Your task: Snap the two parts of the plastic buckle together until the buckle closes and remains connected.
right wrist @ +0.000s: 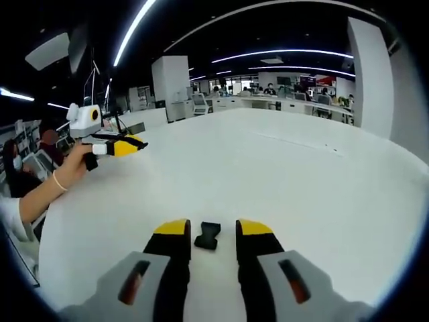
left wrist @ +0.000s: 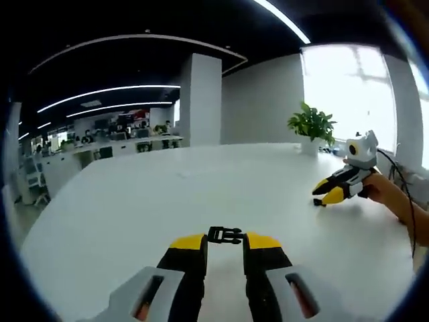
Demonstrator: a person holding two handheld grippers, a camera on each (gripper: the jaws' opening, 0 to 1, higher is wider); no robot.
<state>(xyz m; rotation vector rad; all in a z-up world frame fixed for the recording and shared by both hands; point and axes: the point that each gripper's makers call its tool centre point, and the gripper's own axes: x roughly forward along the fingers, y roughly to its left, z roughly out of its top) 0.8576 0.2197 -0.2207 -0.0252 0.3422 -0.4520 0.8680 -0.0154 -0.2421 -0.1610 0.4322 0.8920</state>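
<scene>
Buckle halves lie apart on the white counter [left wrist: 167,194]: 1 buckle part [left wrist: 224,235] between the spread left gripper [left wrist: 224,245], the other buckle part [right wrist: 208,235] between the spread right gripper [right wrist: 211,233]. Neither is gripped; joining remains.

Bright window [left wrist: 348,100] glare, ceiling strip lights [right wrist: 281,54], glossy white table [left wrist: 201,194], fisheye-bent edges, soft focus

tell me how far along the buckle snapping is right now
Done: nothing joined yet. The two buckle halves lie apart on the white table. In hand: the left gripper is open with the pronged buckle part at its tips, and the right gripper is open with the other buckle part between its jaws; neither looks clamped. Left: grasp both, bring them together, press until they latch.
</scene>
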